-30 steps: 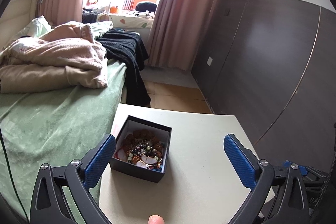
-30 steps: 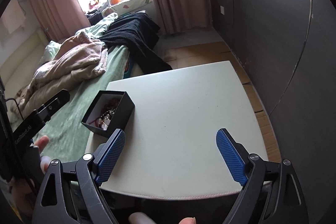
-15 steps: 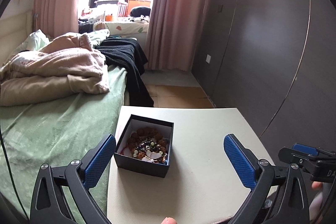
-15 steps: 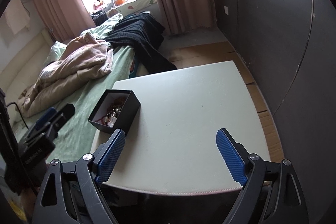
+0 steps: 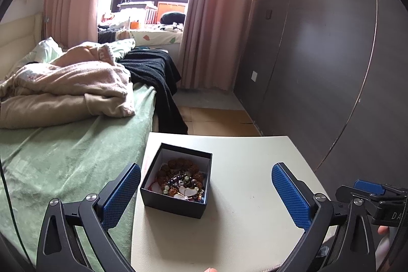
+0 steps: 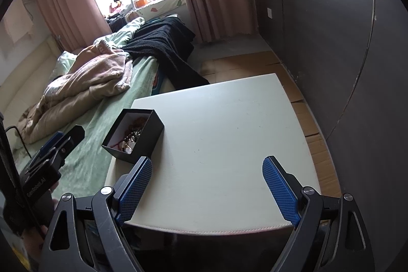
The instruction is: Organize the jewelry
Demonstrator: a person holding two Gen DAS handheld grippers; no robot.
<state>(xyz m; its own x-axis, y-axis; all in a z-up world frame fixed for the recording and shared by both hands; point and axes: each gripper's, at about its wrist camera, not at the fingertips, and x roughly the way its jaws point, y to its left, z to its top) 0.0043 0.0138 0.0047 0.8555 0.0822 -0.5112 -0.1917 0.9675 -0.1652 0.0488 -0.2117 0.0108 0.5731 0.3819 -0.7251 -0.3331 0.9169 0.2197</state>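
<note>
A small black open box (image 5: 176,180) sits near the left edge of a white table (image 5: 242,195). It holds a heap of jewelry (image 5: 182,181): brown beads, small pearls and a white heart piece. My left gripper (image 5: 206,191) is open and empty, held above the table's near part with the box just ahead between its fingers. My right gripper (image 6: 207,182) is open and empty over the table's near edge. In the right wrist view the box (image 6: 134,133) lies ahead and to the left, on the table (image 6: 229,124).
A bed with a green sheet (image 5: 63,157), beige blankets (image 5: 66,88) and a black throw (image 5: 153,73) runs along the table's left side. A dark panelled wall (image 5: 331,68) stands to the right. Pink curtains (image 5: 211,17) frame a window beyond.
Both grippers have pulled back and risen slightly. The box now sits more centred in the left wrist view. Both stay open.
</note>
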